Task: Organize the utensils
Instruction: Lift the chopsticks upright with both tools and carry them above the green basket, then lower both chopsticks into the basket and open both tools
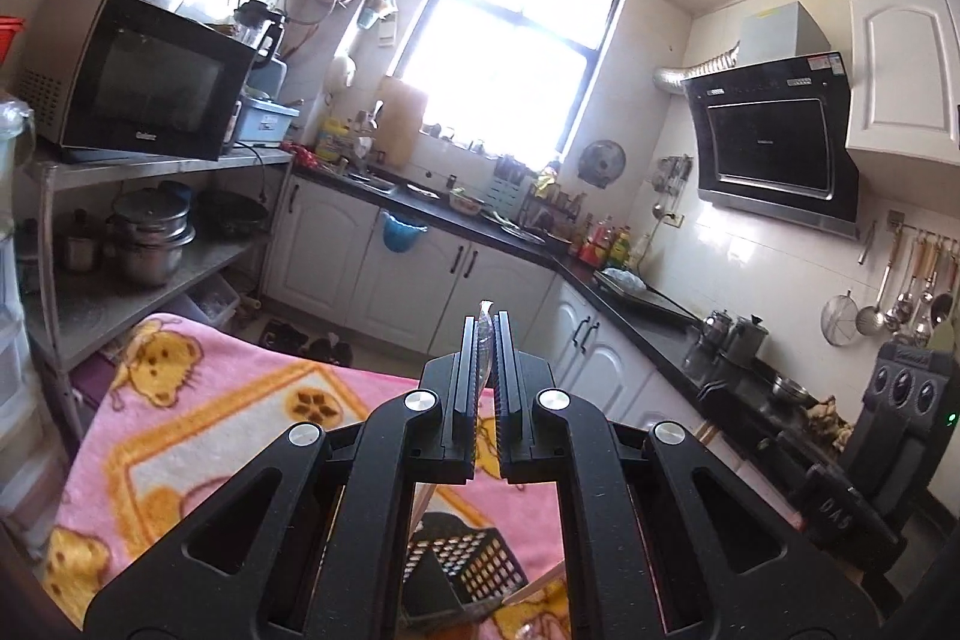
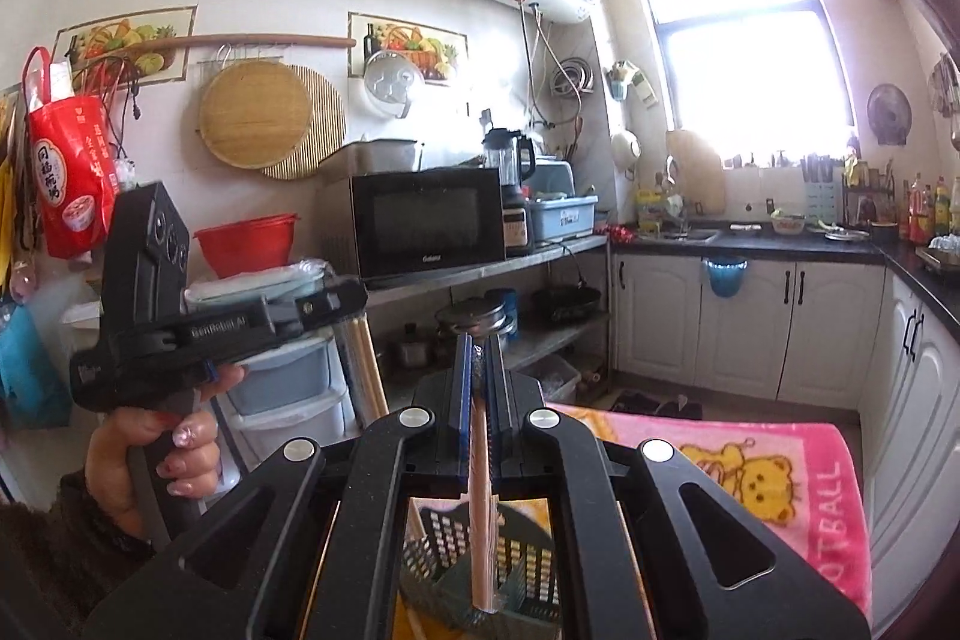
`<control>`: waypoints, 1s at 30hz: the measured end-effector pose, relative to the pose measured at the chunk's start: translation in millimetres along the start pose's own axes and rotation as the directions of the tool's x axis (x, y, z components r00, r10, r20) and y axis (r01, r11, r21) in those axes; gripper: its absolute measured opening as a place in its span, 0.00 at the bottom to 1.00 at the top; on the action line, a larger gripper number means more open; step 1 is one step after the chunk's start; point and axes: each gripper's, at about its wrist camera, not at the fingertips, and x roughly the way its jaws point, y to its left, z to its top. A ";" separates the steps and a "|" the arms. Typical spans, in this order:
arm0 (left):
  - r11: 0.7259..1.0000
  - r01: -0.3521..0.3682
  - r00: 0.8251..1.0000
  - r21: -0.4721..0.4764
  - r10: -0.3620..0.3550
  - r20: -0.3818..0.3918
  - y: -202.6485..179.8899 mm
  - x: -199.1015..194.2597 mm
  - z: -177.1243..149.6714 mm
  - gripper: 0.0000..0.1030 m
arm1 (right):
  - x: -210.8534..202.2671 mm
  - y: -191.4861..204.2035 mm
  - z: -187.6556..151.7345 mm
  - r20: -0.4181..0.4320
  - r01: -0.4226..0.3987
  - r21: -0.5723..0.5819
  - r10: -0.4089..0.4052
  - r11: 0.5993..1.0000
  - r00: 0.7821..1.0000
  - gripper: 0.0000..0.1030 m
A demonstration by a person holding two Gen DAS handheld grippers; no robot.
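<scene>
Our right gripper (image 2: 480, 370) has its jaws narrow on 1 plastic-wrapped pair of wooden chopsticks (image 2: 482, 508), long axis hanging straight down into the black perforated plastic basket (image 2: 474, 562) (directly below). Our left gripper (image 1: 493, 352) pinches clear wrapper (image 1: 485, 334).

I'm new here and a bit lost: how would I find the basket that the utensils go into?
Start at the pink teddy-bear blanket covering the table in the middle of the kitchen. Look just below the right tongs, which are closed on wrapped chopsticks pointing down into it. It is the dark basket with grid-like holes in its walls, the only container on the blanket.
</scene>
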 end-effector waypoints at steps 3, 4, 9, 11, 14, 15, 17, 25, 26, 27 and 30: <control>1.000 -0.019 1.000 -0.001 0.019 0.009 6.9 4.7 0.0 0.02 | 5.8 -4.9 4.1 0.015 0.012 0.008 -0.012 1.000 1.000 0.04; 1.000 -0.026 1.000 -0.001 0.026 0.011 9.0 6.2 -0.6 0.02 | 7.6 -6.1 4.1 0.020 0.018 0.006 -0.018 1.000 1.000 0.04; 0.999 -0.035 0.999 -0.018 0.035 0.002 23.1 17.4 -9.5 0.02 | 19.6 -13.7 -2.3 0.015 0.036 0.019 -0.036 0.999 0.999 0.04; 0.999 -0.034 0.999 -0.023 0.034 0.000 27.0 19.9 -14.2 0.02 | 24.3 -17.5 -9.5 0.005 0.041 0.026 -0.041 0.999 0.999 0.04; 0.999 -0.022 1.000 -0.038 0.022 -0.012 33.7 25.9 -25.5 0.02 | 33.0 -22.1 -22.9 -0.012 0.055 0.029 -0.055 0.998 0.998 0.04; 0.999 -0.021 1.000 -0.040 0.020 -0.015 34.7 27.7 -28.1 0.02 | 35.7 -23.8 -27.6 -0.018 0.058 0.035 -0.058 0.998 0.998 0.04; 0.999 -0.018 1.000 -0.049 0.017 -0.023 36.3 30.1 -34.1 0.02 | 39.8 -26.3 -36.6 -0.032 0.068 0.045 -0.067 0.997 0.997 0.04; 0.997 -0.006 0.998 -0.075 0.001 -0.060 45.3 35.8 -60.5 0.02 | 51.4 -27.2 -65.3 -0.069 0.086 0.062 -0.082 0.994 0.994 0.04; 0.997 -0.007 0.998 -0.075 0.002 -0.063 45.3 35.9 -62.9 0.02 | 52.7 -26.5 -68.1 -0.072 0.087 0.063 -0.082 0.994 0.994 0.04; 0.997 -0.005 0.998 -0.078 0.000 -0.068 46.7 35.8 -66.4 0.02 | 53.6 -25.7 -70.5 -0.074 0.089 0.062 -0.084 0.994 0.994 0.04; 0.996 -0.007 0.997 -0.088 0.000 -0.078 50.0 34.8 -73.8 0.02 | 54.8 -24.0 -77.0 -0.082 0.089 0.066 -0.084 0.994 0.993 0.04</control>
